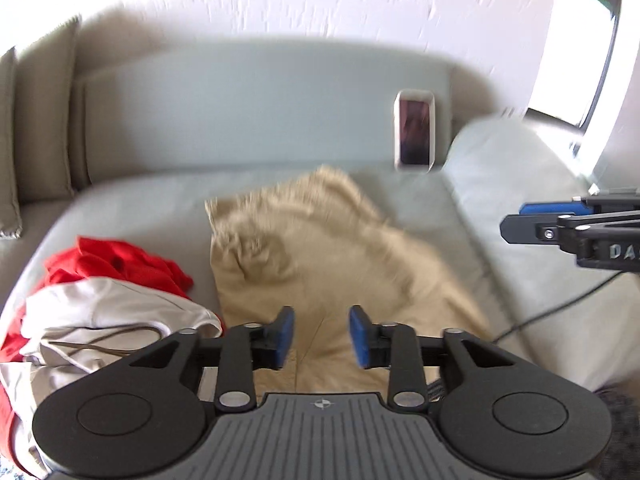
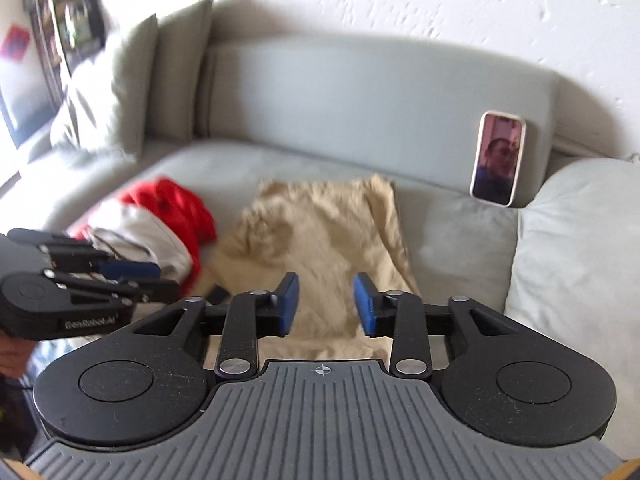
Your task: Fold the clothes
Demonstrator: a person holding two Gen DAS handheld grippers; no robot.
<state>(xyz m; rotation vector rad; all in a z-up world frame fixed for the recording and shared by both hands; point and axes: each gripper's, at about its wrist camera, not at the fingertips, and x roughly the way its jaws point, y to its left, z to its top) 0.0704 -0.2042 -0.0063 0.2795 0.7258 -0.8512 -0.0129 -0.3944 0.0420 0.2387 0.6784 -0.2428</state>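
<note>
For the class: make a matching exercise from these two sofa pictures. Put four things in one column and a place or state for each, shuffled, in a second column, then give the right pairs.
Things:
1. beige garment
2. red garment
3. phone
4. left gripper

Places or states:
A. propped against the sofa backrest
B. spread in the middle of the seat
C. jaws apart, holding nothing
D. heaped with a white garment

Pairs: 1-B, 2-D, 3-A, 4-C

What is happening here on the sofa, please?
A person is folding clothes on a grey sofa, holding a gripper in each hand. A beige garment lies spread on the seat, still wrinkled. The left gripper and the right gripper are both above it, open, with nothing between their pads. A pile of red and white clothes waits beside the garment. A phone leans against the backrest.
</note>
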